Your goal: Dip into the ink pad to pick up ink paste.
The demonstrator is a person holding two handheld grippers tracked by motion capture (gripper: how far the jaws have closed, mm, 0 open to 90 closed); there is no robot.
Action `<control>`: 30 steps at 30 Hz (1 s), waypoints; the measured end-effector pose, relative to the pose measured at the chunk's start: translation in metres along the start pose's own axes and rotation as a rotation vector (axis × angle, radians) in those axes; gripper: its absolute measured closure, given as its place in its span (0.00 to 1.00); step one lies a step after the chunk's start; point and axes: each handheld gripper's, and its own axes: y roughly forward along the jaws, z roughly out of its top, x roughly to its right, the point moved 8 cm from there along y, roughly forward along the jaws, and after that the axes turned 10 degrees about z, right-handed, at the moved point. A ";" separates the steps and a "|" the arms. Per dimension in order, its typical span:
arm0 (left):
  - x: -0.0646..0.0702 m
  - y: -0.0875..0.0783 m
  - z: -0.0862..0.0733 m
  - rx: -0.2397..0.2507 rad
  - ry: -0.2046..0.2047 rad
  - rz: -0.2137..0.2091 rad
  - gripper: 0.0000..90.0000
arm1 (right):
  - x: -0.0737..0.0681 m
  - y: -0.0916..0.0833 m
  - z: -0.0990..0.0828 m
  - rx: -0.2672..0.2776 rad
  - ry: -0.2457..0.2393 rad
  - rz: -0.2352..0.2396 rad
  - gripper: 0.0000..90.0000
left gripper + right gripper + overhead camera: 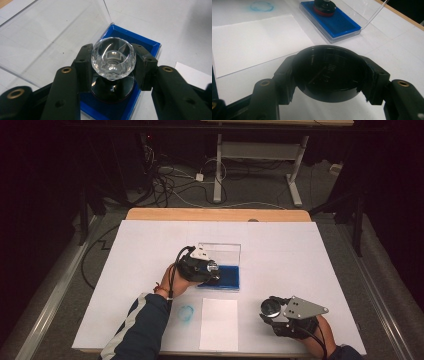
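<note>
Because the faceted clear-crystal knob stamp (113, 58) looks hard, slick and chip-prone, the left gripper (113, 65) clamps its knob sides over the blue ink pad (147, 43) at centre; the right gripper (329, 75), near right, clamps the round black cap (329, 71).

The right gripper (328, 75) clamps a round black cap (329, 72), perhaps a stamp's cover; blue ink pad (337, 23) beyond.

The open clear lid (220, 251) rises along the far edge of the blue ink pad (226, 276), walling off any approach from behind it. Left, right and near sides of the ink pad lie open, save the flat white paper sheet (218, 323) and a blue stamped ring (186, 312) on the surface (290, 250) nearer the person.
</note>
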 end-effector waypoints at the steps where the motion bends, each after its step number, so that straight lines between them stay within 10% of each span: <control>1: 0.000 0.000 -0.001 0.003 -0.003 -0.001 0.60 | 0.000 0.000 0.000 -0.001 0.000 0.001 0.43; 30: 0.000 0.002 -0.005 0.025 -0.034 0.013 0.60 | -0.001 0.001 -0.002 -0.014 0.000 0.006 0.43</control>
